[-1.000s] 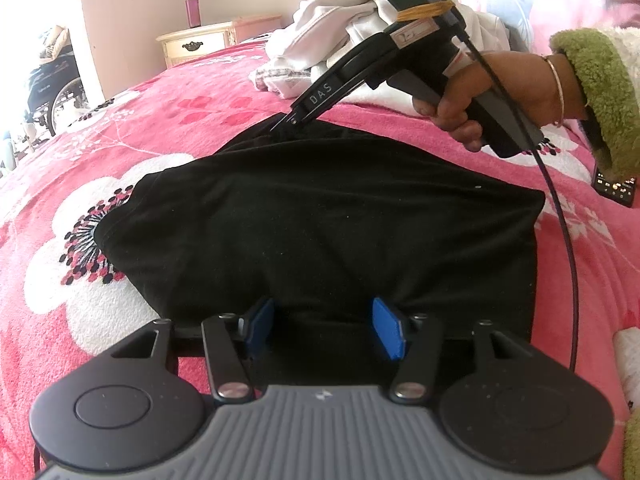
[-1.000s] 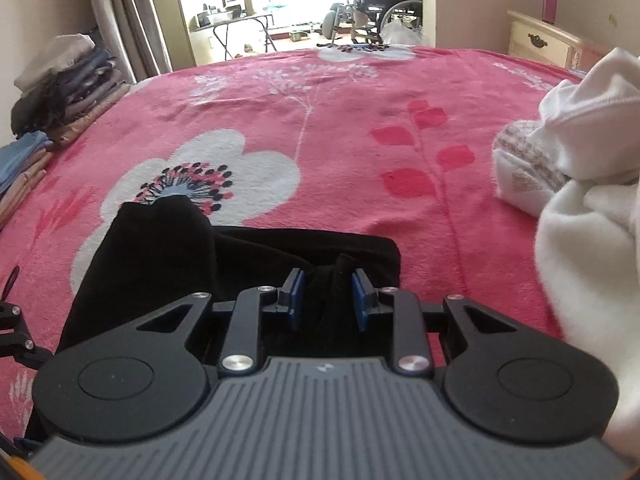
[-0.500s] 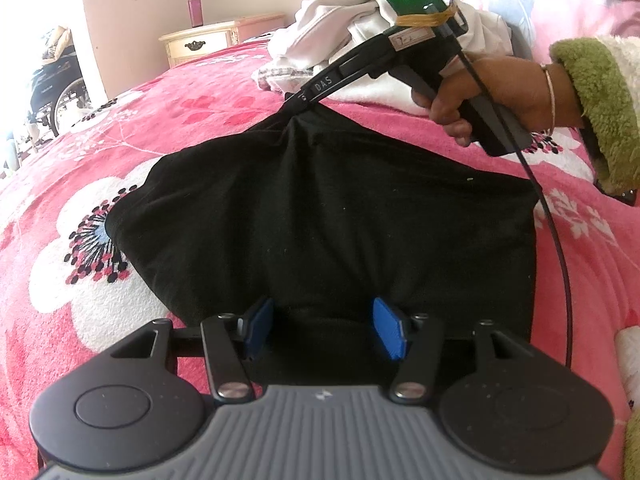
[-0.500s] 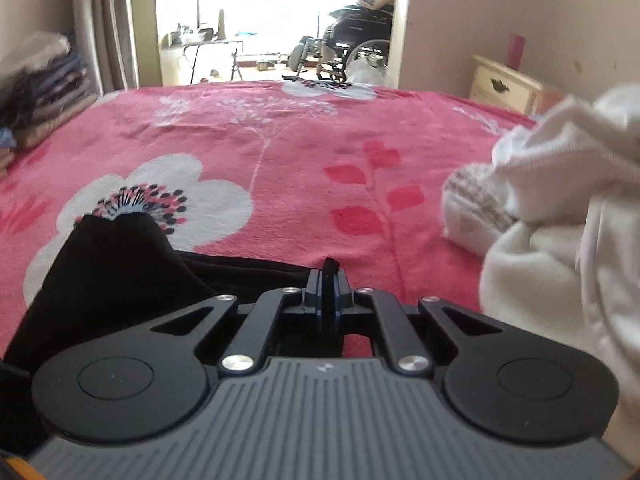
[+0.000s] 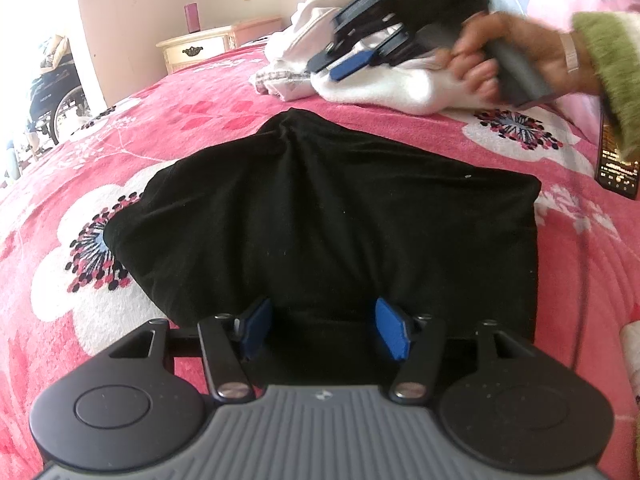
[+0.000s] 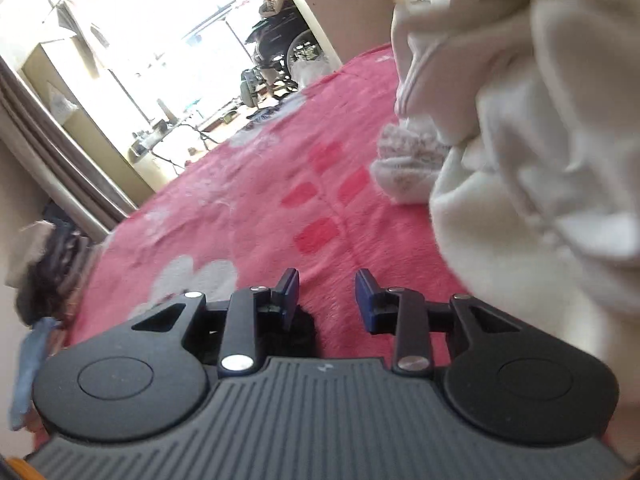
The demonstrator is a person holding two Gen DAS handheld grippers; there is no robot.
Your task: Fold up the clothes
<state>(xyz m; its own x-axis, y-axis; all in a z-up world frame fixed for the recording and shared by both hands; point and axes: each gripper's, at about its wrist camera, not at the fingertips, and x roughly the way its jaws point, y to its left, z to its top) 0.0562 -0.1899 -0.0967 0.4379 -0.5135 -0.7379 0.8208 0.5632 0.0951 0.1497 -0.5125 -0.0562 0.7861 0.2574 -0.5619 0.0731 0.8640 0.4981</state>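
A black garment (image 5: 340, 220) lies folded on the pink flowered blanket (image 5: 200, 120), with a peak pulled up at its far edge. My left gripper (image 5: 320, 326) stands at the garment's near edge. Its jaws are wide and opening slightly, with the black hem between the blue pads. Held by a hand (image 5: 480, 64), my right gripper (image 5: 340, 60) is blurred above the white clothes pile (image 5: 380, 88), clear of the garment. In the right wrist view its jaws (image 6: 327, 284) are opening with nothing between them. A scrap of black cloth (image 6: 302, 332) shows just below them.
The white pile (image 6: 520, 140) fills the right of the right wrist view. A phone (image 5: 616, 168) lies on the blanket at the right. A cream nightstand (image 5: 208, 46) stands beyond the bed. Stacked folded clothes (image 6: 44, 264) sit at the bed's far left.
The right gripper pinched the garment's far edge, lifted it, then let go and swung up and right toward the white pile while rolling. The garment's far edge dropped back. The left gripper stayed put.
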